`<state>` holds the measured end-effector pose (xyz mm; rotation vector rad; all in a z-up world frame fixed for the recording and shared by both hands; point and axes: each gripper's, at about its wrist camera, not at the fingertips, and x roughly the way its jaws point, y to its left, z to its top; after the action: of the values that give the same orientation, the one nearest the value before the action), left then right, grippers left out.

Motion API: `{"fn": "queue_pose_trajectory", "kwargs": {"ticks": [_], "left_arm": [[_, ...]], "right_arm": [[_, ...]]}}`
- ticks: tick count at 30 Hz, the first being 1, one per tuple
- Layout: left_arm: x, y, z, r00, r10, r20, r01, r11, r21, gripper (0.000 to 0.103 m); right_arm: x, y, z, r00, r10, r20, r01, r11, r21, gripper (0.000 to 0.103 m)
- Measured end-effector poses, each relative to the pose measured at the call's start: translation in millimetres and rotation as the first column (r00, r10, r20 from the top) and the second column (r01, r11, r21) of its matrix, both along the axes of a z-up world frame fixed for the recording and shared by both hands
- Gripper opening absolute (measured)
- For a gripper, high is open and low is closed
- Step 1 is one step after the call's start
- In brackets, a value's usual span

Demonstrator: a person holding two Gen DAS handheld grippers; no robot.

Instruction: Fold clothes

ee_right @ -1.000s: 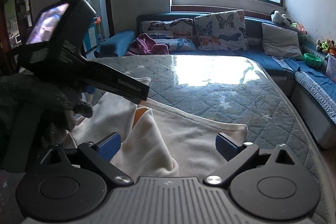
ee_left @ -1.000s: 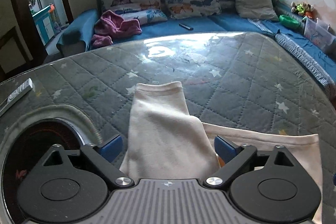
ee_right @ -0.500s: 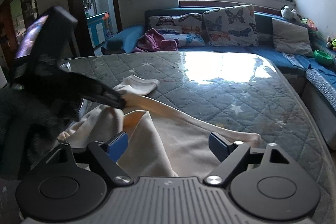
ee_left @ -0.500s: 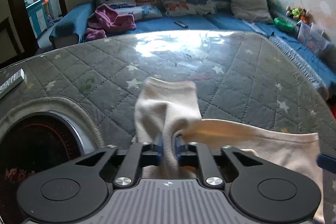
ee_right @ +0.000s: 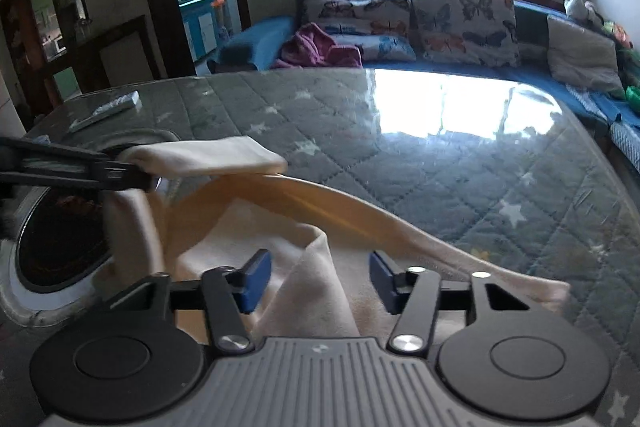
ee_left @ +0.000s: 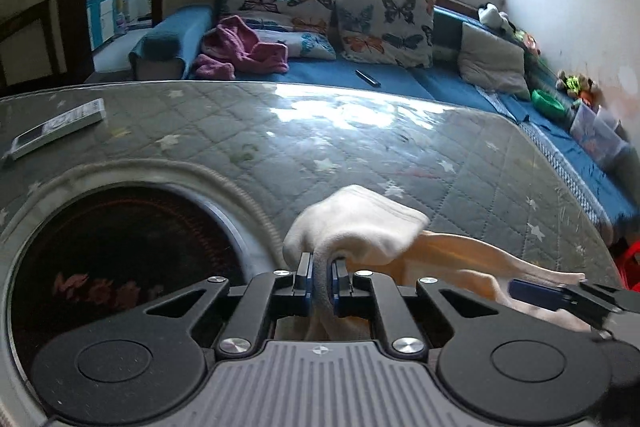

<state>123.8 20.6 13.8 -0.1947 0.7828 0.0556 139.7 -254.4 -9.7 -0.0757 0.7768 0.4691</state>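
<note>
A cream garment (ee_right: 304,247) lies on the quilted grey table cover (ee_right: 420,155), with its orange inner side showing along a lifted fold. My left gripper (ee_left: 320,283) is shut on the garment's sleeve (ee_left: 360,223), which bunches up just past the blue pads and hangs above the cover. In the right wrist view the left gripper (ee_right: 132,175) comes in from the left with the sleeve (ee_right: 208,157) draped over its tip. My right gripper (ee_right: 316,281) is open, its fingers standing on either side of a raised ridge of the cloth.
A round dark inset (ee_left: 120,255) with a pale rim sits in the table's left part. A white remote (ee_left: 56,131) lies at the far left. Behind the table runs a blue sofa (ee_left: 400,79) with butterfly cushions and a purple garment (ee_left: 240,47).
My left gripper has shut on the sleeve and lifted it, pulling it back and left. My right gripper's fingers have come closer together around the cloth ridge while staying open.
</note>
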Motion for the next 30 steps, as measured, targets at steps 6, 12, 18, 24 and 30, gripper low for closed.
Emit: {"fn": "queue_pose_trajectory", "kwargs": {"ticks": [6,12,18,24,30], "left_arm": [[-38.7,22.5,5.1,0.999,0.041,0.017,-0.040,0.999,-0.013,0.010],[-79.1,45.5,8.6,0.996,0.085,0.025,-0.085,0.996,-0.017,0.010],[-115.6,67.3,11.7,0.994,0.107,0.032,-0.107,0.994,-0.012,0.010],[-148.4,78.3,3.7,0.995,0.104,0.002,-0.104,0.994,-0.015,0.010],[-172.9,84.5,-8.3,0.994,0.102,-0.045,-0.103,0.995,-0.006,0.010]], "right_arm": [[-10.6,-4.6,-1.0,1.000,0.007,0.000,-0.007,1.000,0.027,0.012],[-40.9,-22.3,22.6,0.994,-0.035,0.100,0.032,0.999,0.033,0.008],[-84.8,-57.2,53.9,0.967,-0.137,0.213,0.130,0.990,0.050,0.007],[-138.5,-108.1,71.3,0.911,-0.287,0.296,0.282,0.958,0.062,0.007],[-184.4,-148.4,50.7,0.872,-0.415,0.261,0.423,0.906,0.030,0.007]]}}
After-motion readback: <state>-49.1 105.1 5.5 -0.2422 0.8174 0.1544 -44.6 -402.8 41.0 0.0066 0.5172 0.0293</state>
